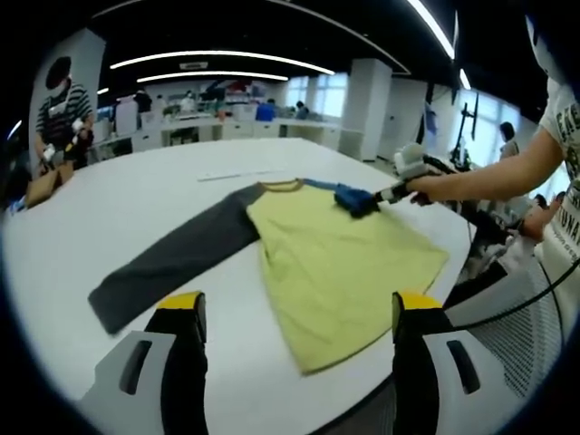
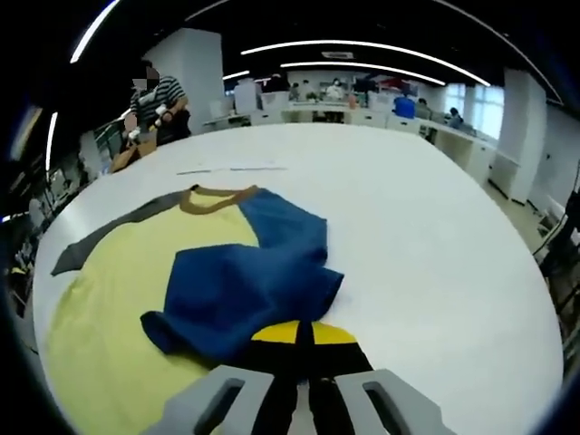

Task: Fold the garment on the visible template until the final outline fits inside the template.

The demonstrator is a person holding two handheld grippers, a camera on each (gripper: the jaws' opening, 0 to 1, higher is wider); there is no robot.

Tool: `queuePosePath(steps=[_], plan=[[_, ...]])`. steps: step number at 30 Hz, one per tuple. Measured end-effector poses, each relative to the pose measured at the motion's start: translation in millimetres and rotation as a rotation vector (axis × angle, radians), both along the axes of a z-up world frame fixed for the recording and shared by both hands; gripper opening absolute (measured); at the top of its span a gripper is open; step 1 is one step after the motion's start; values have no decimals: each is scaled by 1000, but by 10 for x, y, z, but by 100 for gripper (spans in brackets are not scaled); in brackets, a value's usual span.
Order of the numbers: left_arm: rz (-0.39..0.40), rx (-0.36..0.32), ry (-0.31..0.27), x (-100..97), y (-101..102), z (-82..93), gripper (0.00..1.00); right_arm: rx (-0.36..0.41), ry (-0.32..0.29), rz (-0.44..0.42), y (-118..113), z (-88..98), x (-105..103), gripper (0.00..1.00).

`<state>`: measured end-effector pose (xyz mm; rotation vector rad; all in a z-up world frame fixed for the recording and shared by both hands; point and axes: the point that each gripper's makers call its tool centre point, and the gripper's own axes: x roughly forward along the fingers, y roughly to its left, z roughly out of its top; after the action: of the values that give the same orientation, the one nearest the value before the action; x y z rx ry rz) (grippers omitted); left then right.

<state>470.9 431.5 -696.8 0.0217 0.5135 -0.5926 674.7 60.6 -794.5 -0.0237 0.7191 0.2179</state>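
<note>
— White table (image 1: 136, 199), open office: where's the garment (image 1: 344, 272)?
— Flat before me, grey sleeve (image 1: 172, 263) spread; my right gripper (image 2: 302, 340) clamps its blue sleeve (image 2: 245, 290), my left gripper (image 1: 299, 313) hovers, jaws apart.

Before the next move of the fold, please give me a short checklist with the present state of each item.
1. Right gripper shut on the blue sleeve: ok.
2. Blue sleeve brought over the yellow body: ok, it lies bunched on it.
3. Left gripper open, free to take cloth: ok, it holds nothing.
4. Grey sleeve folded in: not ok, it lies stretched out on the white table.
5. Whole garment in sight: ok in the left gripper view.
6. Outline fits the template: cannot tell, no template outline is clear.
</note>
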Motion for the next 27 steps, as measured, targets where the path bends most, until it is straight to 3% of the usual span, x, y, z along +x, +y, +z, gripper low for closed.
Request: queuePosePath(steps=[11,27], plan=[[-1,0,-8,33,-29,29,81,23,-31,8,-96,178,-11,0],[-3,-8,-24,50,-48,54,81,47,-56,-13,-303,497,-220,0]])
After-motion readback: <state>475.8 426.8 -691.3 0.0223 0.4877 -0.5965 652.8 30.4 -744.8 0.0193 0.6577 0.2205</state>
